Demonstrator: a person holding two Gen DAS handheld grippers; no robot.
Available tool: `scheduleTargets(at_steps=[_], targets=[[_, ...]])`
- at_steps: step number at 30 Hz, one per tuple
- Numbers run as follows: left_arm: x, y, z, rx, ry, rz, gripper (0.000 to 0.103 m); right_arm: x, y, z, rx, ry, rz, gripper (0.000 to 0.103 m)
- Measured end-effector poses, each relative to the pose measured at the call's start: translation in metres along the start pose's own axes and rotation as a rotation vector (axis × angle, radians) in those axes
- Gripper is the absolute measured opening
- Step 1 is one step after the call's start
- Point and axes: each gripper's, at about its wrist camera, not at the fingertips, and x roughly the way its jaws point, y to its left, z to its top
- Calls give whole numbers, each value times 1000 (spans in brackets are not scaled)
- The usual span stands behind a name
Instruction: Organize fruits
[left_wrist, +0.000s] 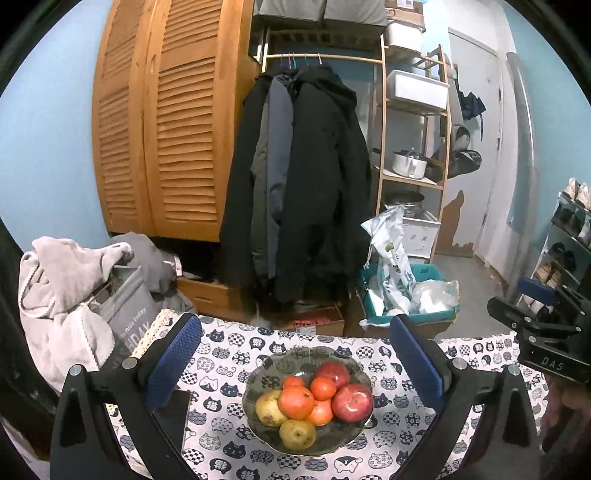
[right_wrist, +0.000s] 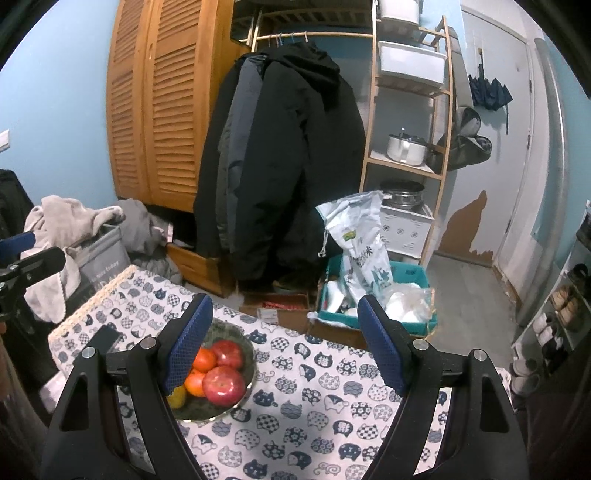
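A: From the left gripper's (left_wrist: 295, 363) camera, what's in front of you?

B: Its two blue pads (left_wrist: 173, 360) stand wide apart with nothing gripped. Between them, further on, a dark bowl (left_wrist: 258, 424) sits on the cat-print cloth (left_wrist: 229, 343). It holds two red apples (left_wrist: 352, 402), several oranges (left_wrist: 295, 402) and two yellow pears (left_wrist: 297, 434), all heaped together and touching.

A: And the other tool?

B: Part of the right gripper (left_wrist: 543, 325) pokes in at the right edge, above the cloth's far corner. A flat black thing lies on the cloth just left of the bowl, half behind the left pad; I can't tell what it is.

A: Now the right camera?

B: The right gripper (right_wrist: 286, 341) is open too, jaws spread wide and empty, over bare cloth (right_wrist: 317, 406). The bowl (right_wrist: 236, 334) lies off to its left, partly hidden behind the left pad (right_wrist: 188, 343). I make out two apples (right_wrist: 221, 384), a couple of oranges (right_wrist: 204, 360) and a bit of pear (right_wrist: 176, 398).

A: Anything behind?

B: Dark coats (right_wrist: 280, 158) on a rail, a louvred wardrobe (right_wrist: 162, 103), and a teal crate (right_wrist: 410, 275) with bags on the floor past the table
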Motion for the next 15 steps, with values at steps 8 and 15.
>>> scheduleTargets(at_steps=[8, 15], targets=[[0, -1, 0, -7, 4, 0, 102, 0, 0, 0, 1, -2, -5, 80], [-1, 0, 0, -9, 8, 4, 102, 0, 0, 0, -1, -1, -3, 80]])
